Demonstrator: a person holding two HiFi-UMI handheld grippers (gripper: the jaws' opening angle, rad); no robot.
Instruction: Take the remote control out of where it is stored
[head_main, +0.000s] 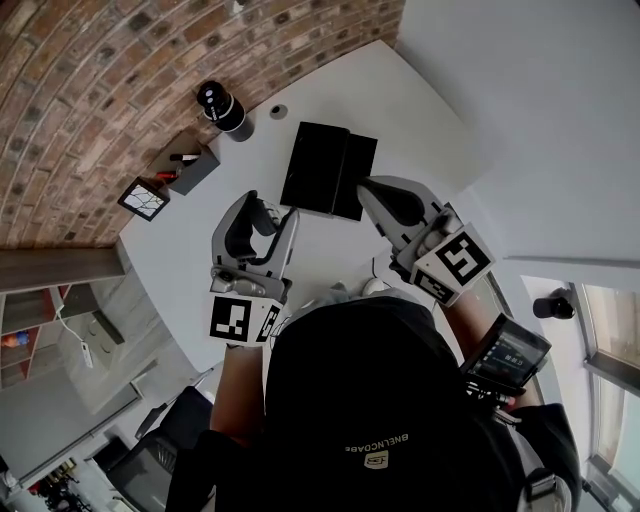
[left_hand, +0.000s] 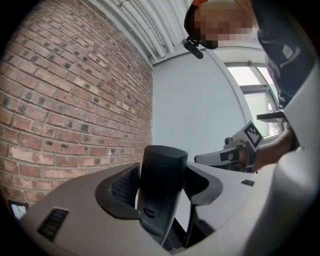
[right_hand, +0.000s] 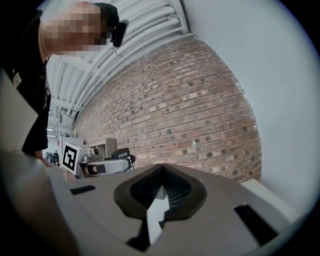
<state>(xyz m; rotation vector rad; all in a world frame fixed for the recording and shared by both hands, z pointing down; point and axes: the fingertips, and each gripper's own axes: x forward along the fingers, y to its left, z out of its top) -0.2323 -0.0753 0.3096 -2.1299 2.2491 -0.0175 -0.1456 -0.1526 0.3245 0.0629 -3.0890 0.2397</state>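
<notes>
The left gripper (head_main: 270, 215) pinches the remote control (left_hand: 162, 187). Its own view shows the black handset upright between the two pads, pressed on both sides and lifted off the table. The head view shows only a dark sliver of it between the grey jaws. The right gripper (right_hand: 161, 172) has its jaws pressed together on nothing, which only its own view makes plain. Each gripper view catches the other gripper and its black-and-white marker cube beside the brick wall (right_hand: 200, 100). From above, both grippers hang over the white table (head_main: 400, 110), just in front of an open black case (head_main: 325, 170). Farther back stand a black cylinder (head_main: 222, 108) and a grey box (head_main: 190, 165) of pens. Low on the remote's back is a small curved mark that cannot be read. The white lettering on the person's black cap (head_main: 370, 380) is too small to read reliably, and so is the screen (head_main: 505, 352) strapped by the right forearm.
</notes>
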